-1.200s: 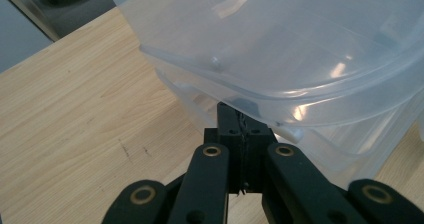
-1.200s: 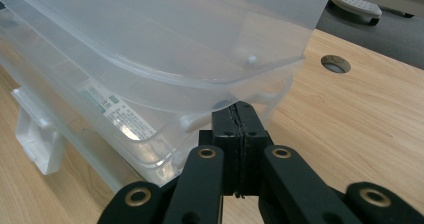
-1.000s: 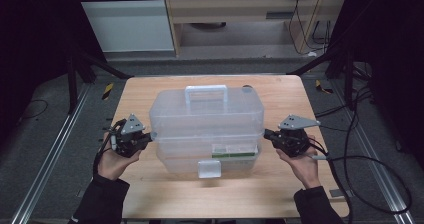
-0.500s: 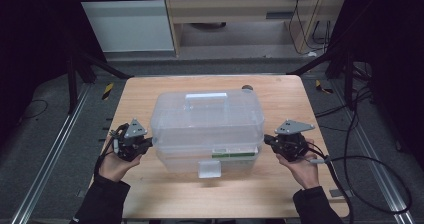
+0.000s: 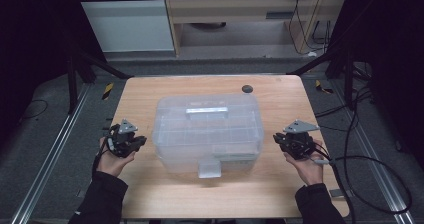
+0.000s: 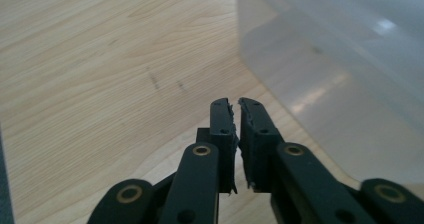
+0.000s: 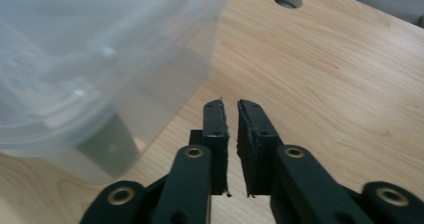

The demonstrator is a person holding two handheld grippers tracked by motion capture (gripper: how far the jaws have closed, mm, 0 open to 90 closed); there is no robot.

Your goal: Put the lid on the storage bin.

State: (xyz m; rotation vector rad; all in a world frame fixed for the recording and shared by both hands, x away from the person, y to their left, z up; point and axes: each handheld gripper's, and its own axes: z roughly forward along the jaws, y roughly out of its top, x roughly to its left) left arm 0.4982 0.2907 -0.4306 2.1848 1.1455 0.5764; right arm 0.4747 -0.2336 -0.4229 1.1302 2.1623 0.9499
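Clear bin (image 5: 207, 134) now flat on table (image 5: 150, 194), L tongs (image 5: 131, 143) & R tongs (image 5: 287, 140) off it (both nearly closed, empty).

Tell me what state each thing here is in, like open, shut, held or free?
Box: lid on, handle folded flat, standing free on the table.
Front latch: flipped out, looks undone.
Left gripper: shut, empty, beside the box.
Right gripper: shut, empty, beside the box.
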